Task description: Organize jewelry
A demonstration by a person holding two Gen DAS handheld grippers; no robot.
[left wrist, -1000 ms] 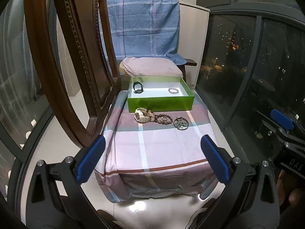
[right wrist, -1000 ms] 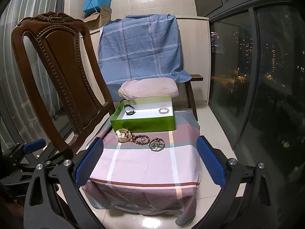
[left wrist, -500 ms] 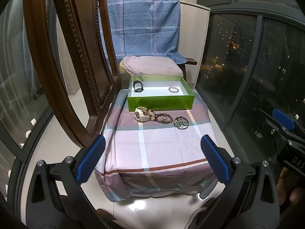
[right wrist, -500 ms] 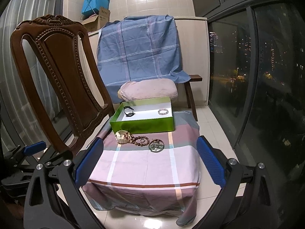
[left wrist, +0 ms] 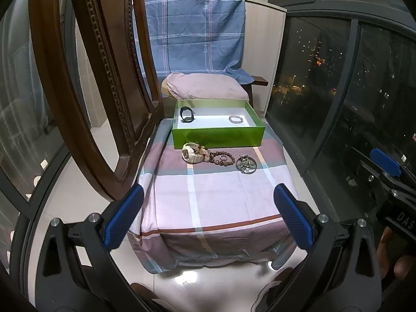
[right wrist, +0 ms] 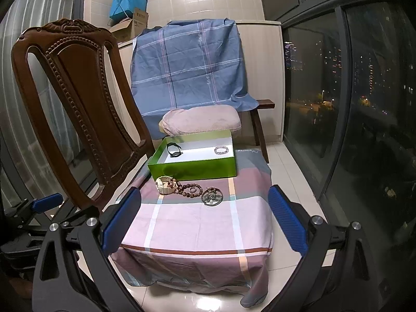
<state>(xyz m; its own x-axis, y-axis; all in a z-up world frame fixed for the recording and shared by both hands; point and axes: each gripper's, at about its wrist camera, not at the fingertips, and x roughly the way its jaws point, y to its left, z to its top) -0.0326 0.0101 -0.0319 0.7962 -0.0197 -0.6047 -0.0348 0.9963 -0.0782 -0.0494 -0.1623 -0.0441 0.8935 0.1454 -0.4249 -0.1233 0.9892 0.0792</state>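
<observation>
Near the green box (left wrist: pixel 218 136), a cream watch (left wrist: pixel 192 153), brown beads (left wrist: pixel 221 158) and a metal pendant (left wrist: pixel 246 164) lie in a row; left gripper (left wrist: pixel 208 218) and right gripper (right wrist: pixel 201 218) gape wide, empty.

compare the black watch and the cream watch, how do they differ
Colour: the black watch is dark and slim, the cream watch pale and bulkier. Place: the black watch lies inside the green box, at its left end; the cream watch lies outside on the striped cloth, in front of the box, touching the brown bead bracelet. Both rest untouched, with buckled straps forming a loop.
</observation>
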